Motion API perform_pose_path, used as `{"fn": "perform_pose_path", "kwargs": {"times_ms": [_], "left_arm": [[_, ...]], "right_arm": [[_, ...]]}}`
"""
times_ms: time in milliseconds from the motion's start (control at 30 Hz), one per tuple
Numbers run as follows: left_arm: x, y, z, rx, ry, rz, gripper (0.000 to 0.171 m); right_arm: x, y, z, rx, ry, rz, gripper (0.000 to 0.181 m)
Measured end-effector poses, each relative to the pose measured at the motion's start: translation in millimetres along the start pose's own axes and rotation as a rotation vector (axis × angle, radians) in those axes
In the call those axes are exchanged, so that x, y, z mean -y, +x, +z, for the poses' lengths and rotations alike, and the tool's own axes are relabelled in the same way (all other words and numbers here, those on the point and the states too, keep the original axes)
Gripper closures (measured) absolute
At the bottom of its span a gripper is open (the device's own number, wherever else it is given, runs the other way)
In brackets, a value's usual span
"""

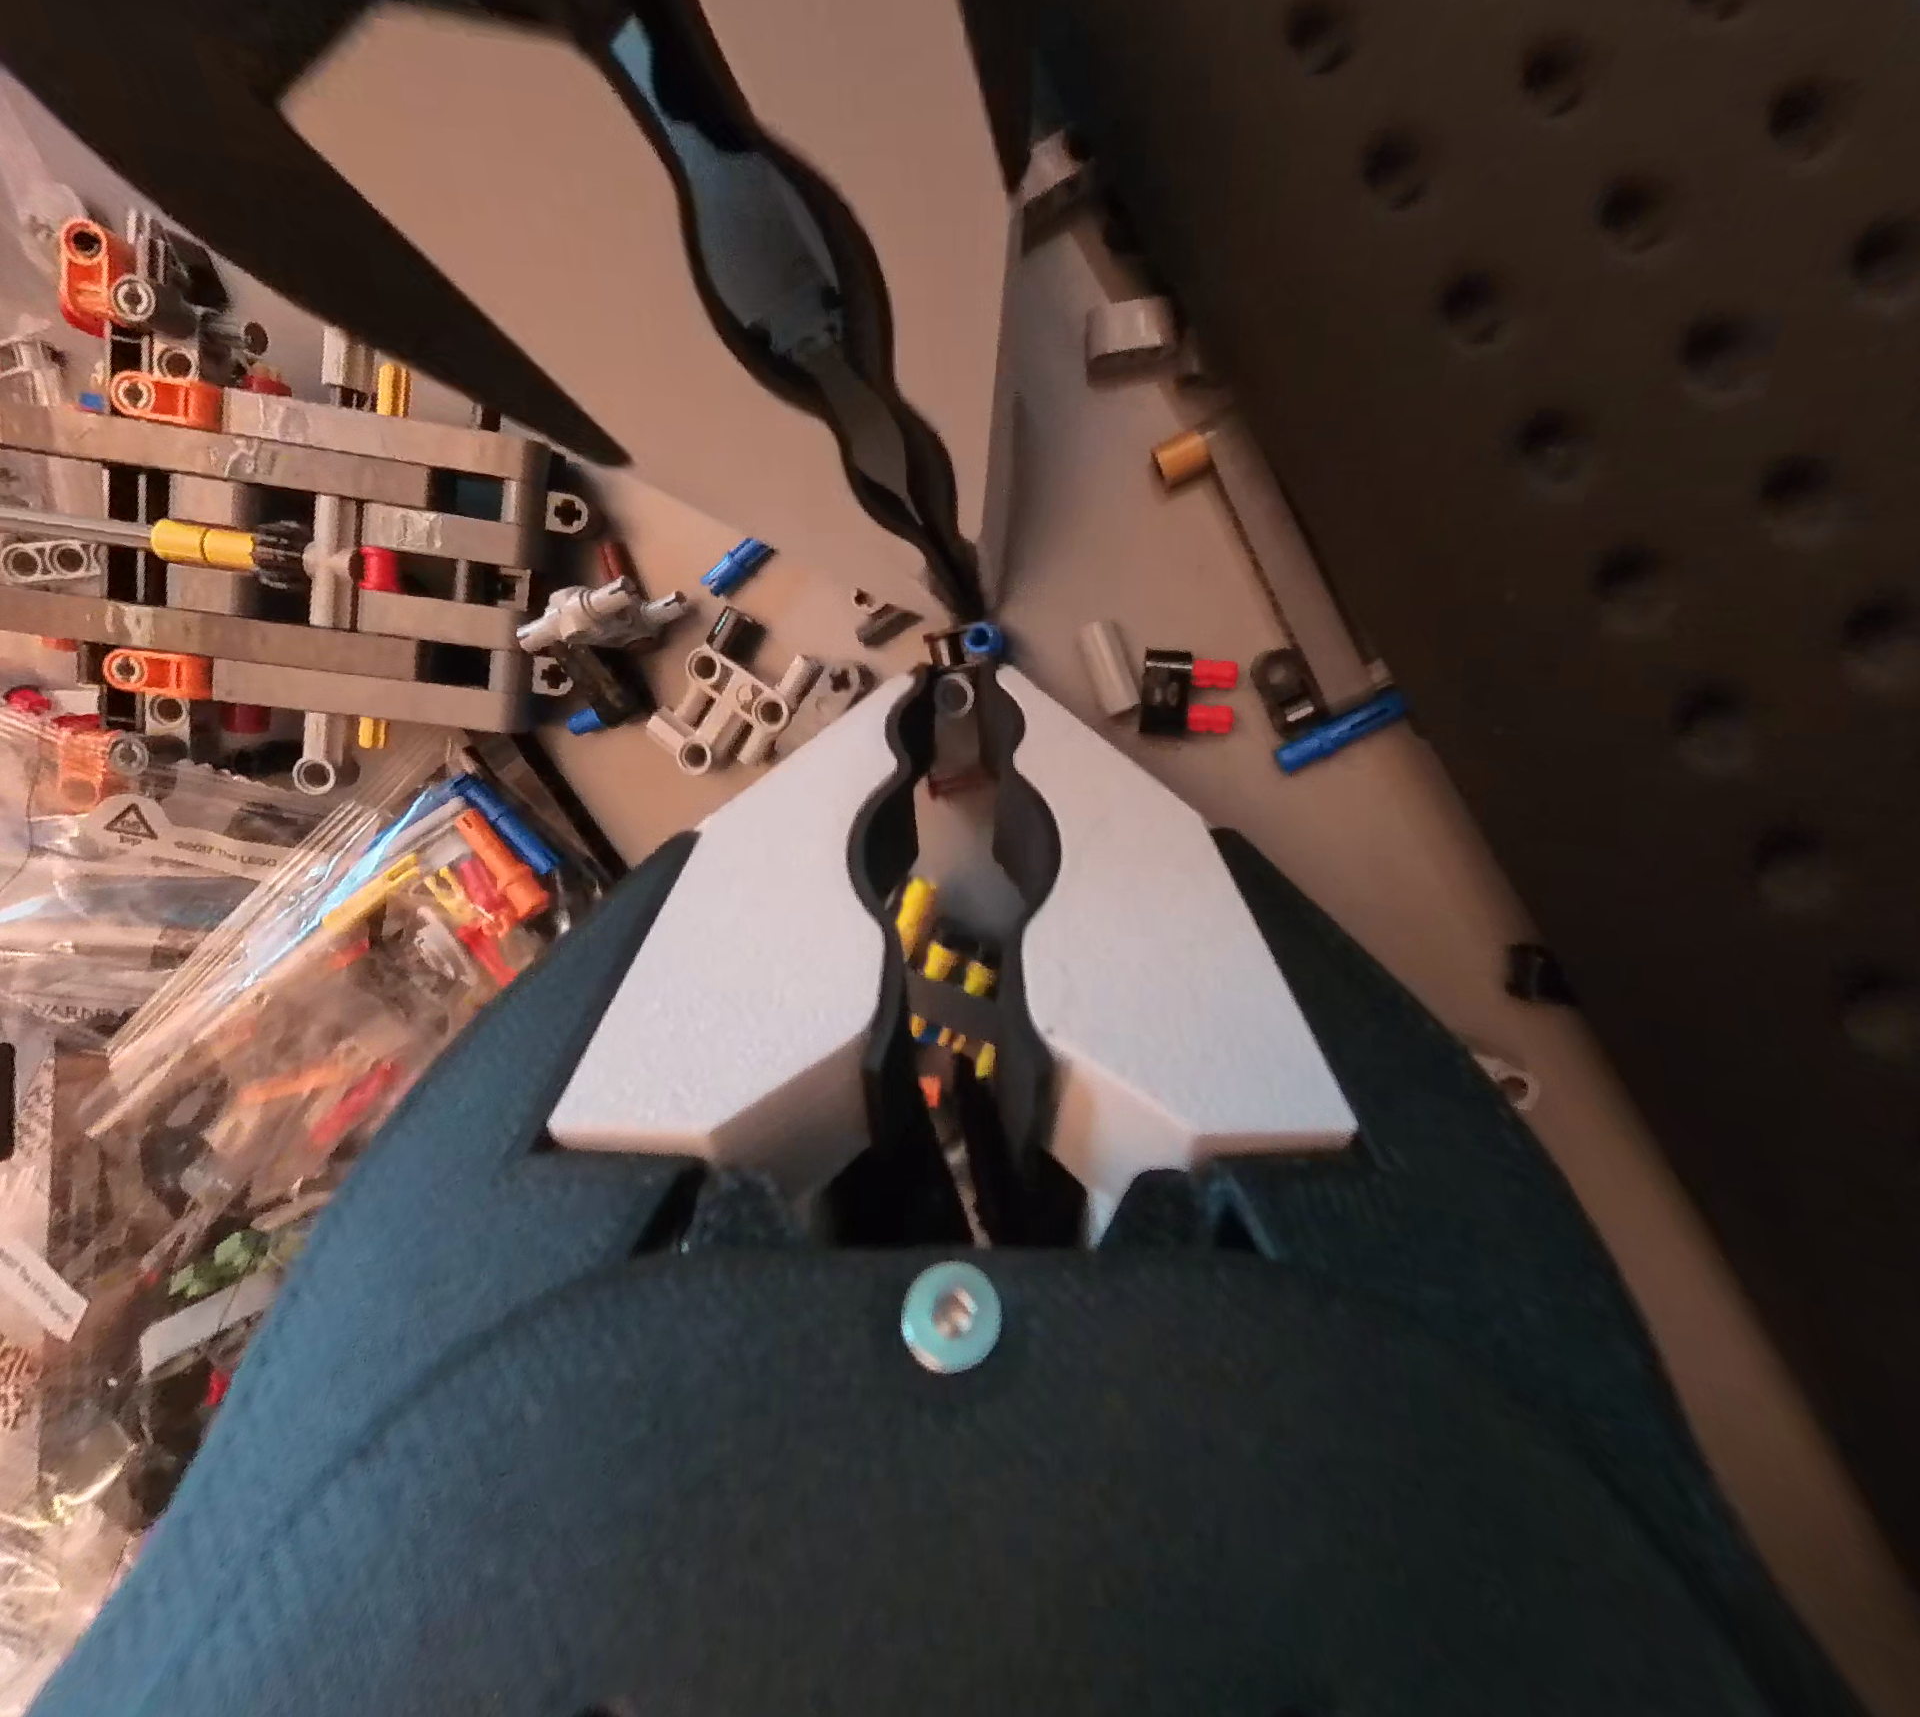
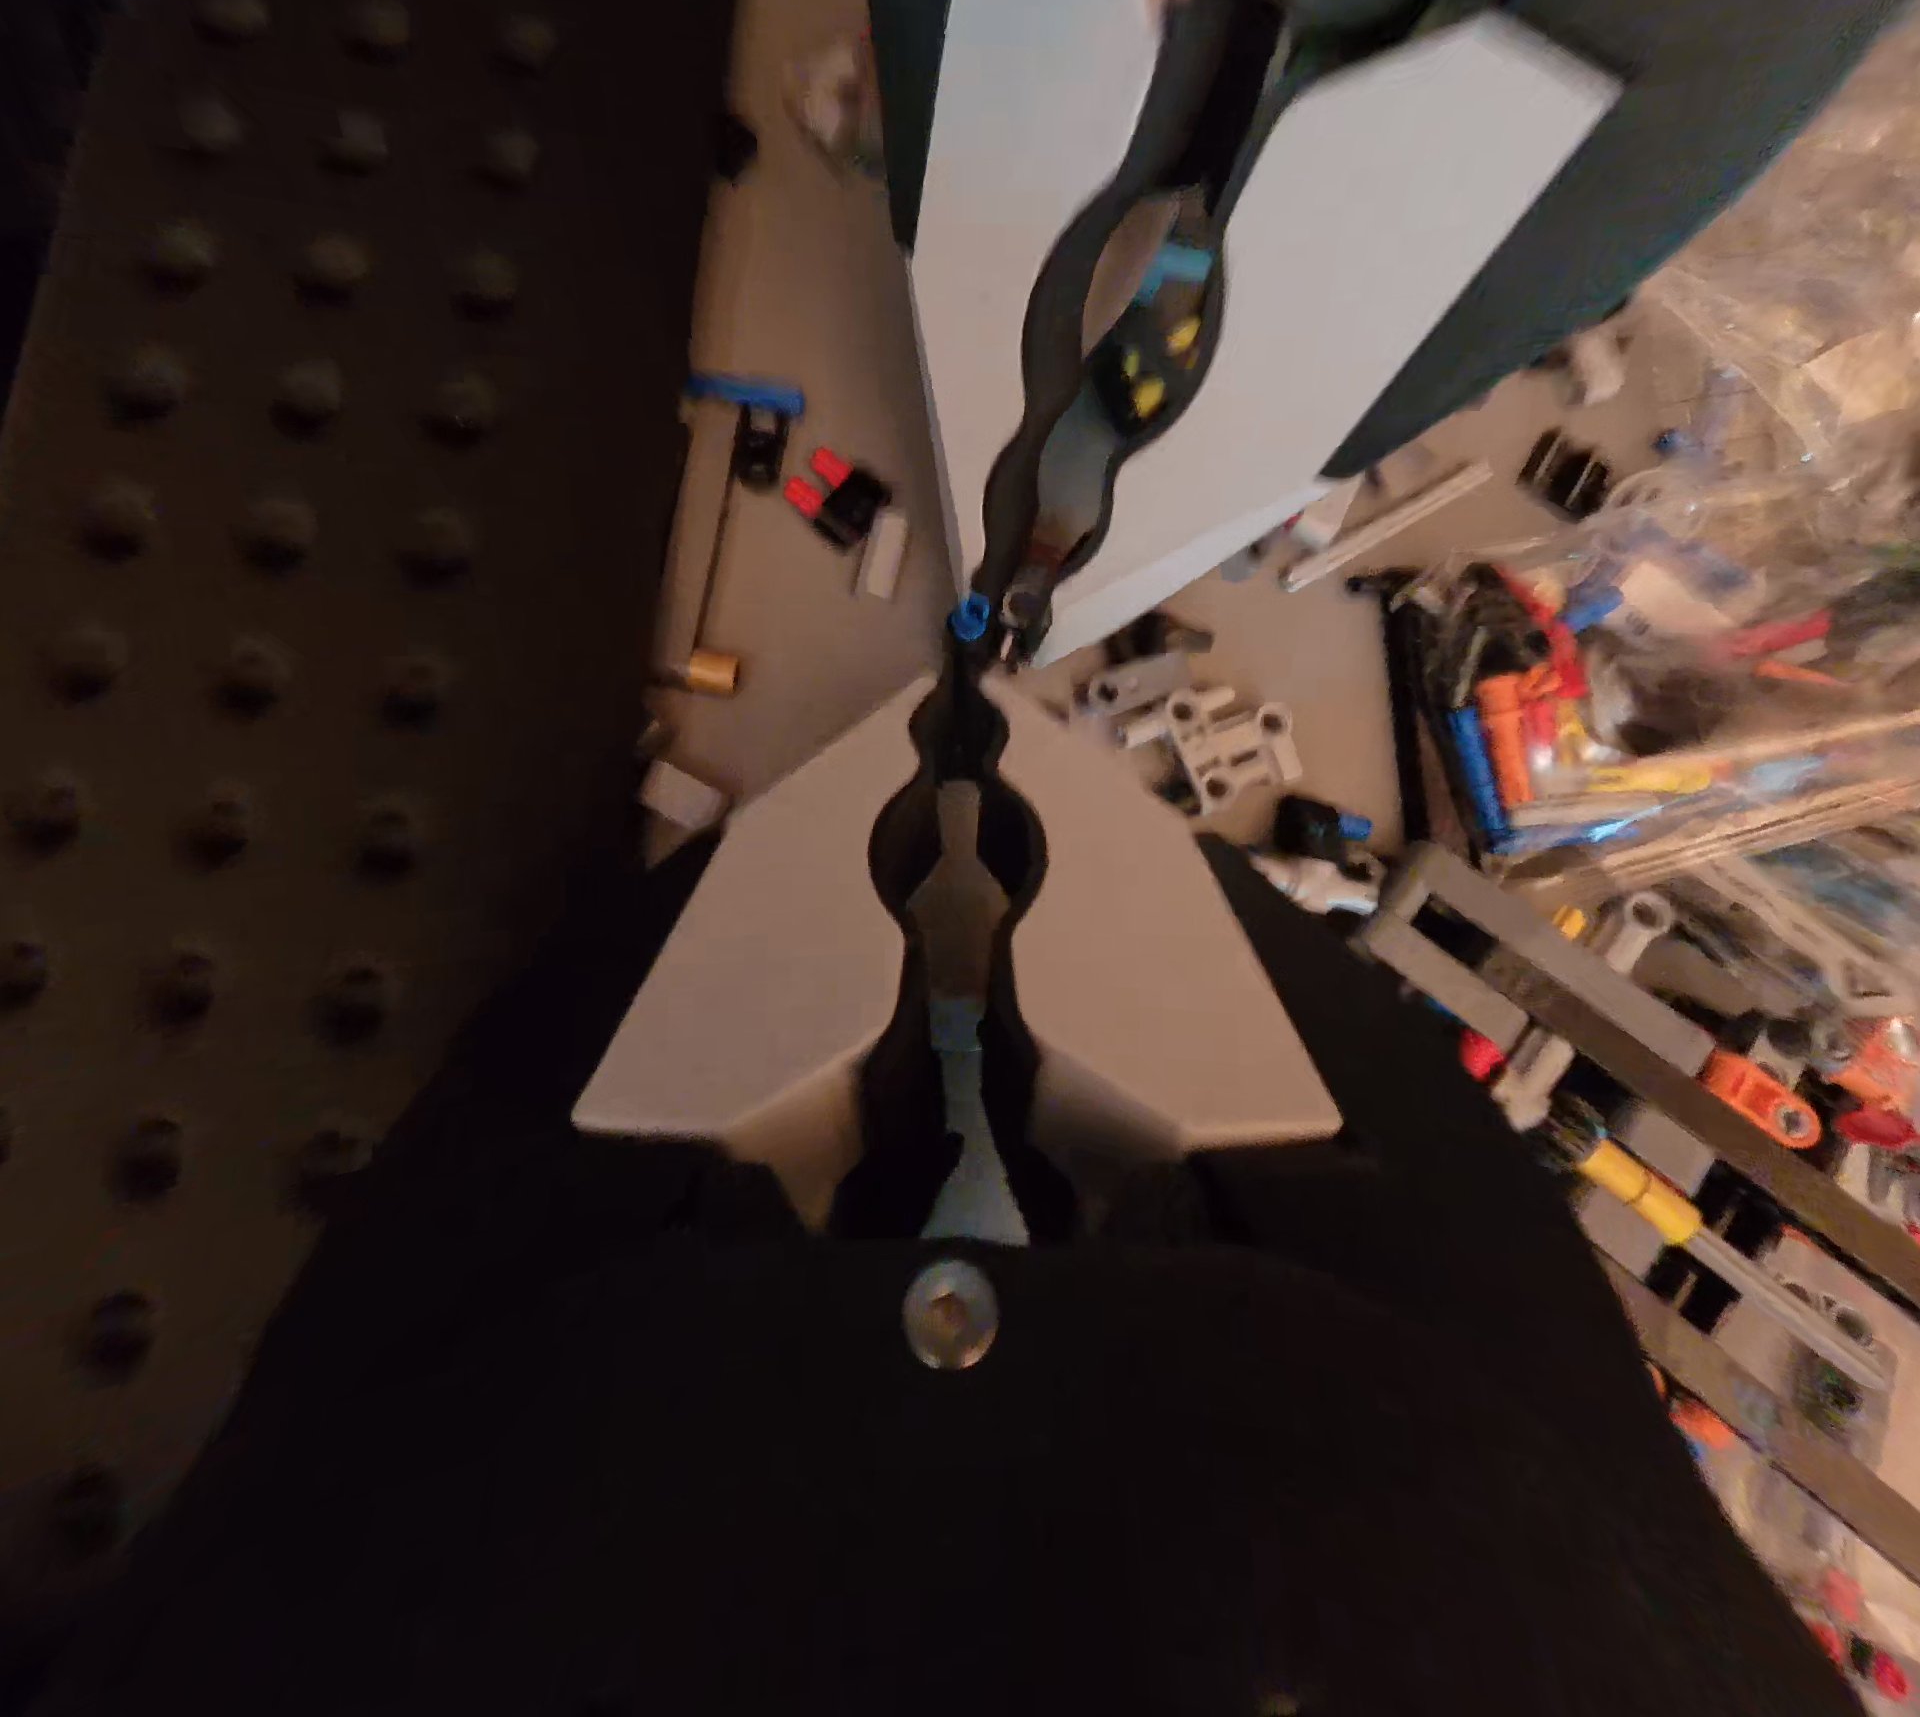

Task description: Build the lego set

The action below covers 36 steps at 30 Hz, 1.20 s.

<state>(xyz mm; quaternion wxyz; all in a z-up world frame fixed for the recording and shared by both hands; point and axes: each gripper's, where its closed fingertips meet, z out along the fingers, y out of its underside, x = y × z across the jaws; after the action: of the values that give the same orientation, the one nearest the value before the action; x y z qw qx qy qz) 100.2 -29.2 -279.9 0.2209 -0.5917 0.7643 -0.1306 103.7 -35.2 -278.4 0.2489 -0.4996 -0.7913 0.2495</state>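
Left gripper (image 1: 954, 680) pinches a dark brown piece (image 1: 954, 727); right gripper (image 2: 961, 691) meets it tip to tip, clamped on a blue pin (image 2: 969, 616), dead centre. Tight here: loose parts ring the tips, table edge (image 1: 1455, 836) at three o'clock. Left view alone shows the grey frame (image 1: 312, 555) whole at nine o'clock, bags (image 1: 260, 992) at eight.

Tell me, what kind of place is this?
Probably a hobby or work table for building a toy set. Loose small bricks lie on the table, clear bags of parts sit beside a half-built grey frame, and a dark chair stands alongside.
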Motion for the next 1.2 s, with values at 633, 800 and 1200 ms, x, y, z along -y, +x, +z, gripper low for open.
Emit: {"fn": "perform_pose_path", "kwargs": {"times_ms": [633, 800, 1200], "left_arm": [[1, -7, 1, 0.020, 0.040, -0.024, 0.165], [2, -7, 2, 0.022, 0.050, -0.017, 0.165], [13, -50, -33, 0.277, 0.206, -0.072, 0.147]], "right_arm": [[16, 6, -8, -0.021, 0.101, 0.029, 0.175], [15, 7, -9, -0.033, 0.091, 0.015, 0.178], [35, 39, -41, -0.125, 0.327, 0.171, 0.179]]}}
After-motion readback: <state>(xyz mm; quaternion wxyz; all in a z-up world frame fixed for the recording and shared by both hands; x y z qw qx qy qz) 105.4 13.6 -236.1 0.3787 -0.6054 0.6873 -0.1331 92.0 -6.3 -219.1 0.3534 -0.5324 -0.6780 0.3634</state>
